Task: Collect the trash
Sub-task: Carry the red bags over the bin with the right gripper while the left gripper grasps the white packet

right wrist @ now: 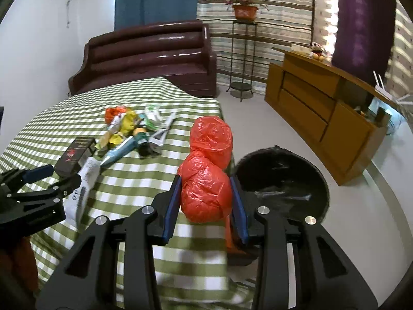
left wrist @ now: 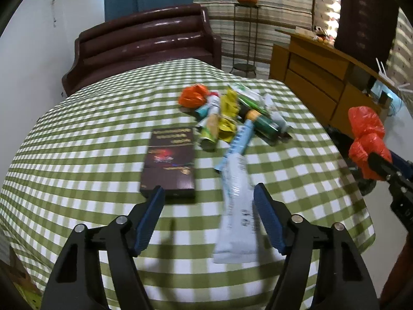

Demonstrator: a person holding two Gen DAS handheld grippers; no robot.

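At the right-hand edge of the tabletop, the right gripper (right wrist: 205, 201) is clenched on a knotted red plastic bag (right wrist: 206, 173), its blue pads pressing the crinkled lower bulge while a second bulge stands above the fingertips. The black-lined trash bin (right wrist: 281, 180) sits on the floor just beyond that edge, ahead and to the right of the jaws, mouth up, so I judge the bag needs carrying only a little further right before letting go.

The left gripper (left wrist: 209, 206) hangs over the near edge of the green-checked tablecloth (left wrist: 77, 142) with its jaws spread and nothing pinched. A long, flat, pale wrapper (left wrist: 236, 206) lies between them, close against the right-hand pad; its long axis runs nearly along the fingers, away toward the middle of the tabletop. I would guess this hand takes it next, being much the nearer. A dark, stiff rectangular box (left wrist: 170, 160) lies just off the left fingertip.

Toward the far right corner sits a heap of crumpled wrappers (left wrist: 232, 116): glossy foil, tubes, an orange bag.
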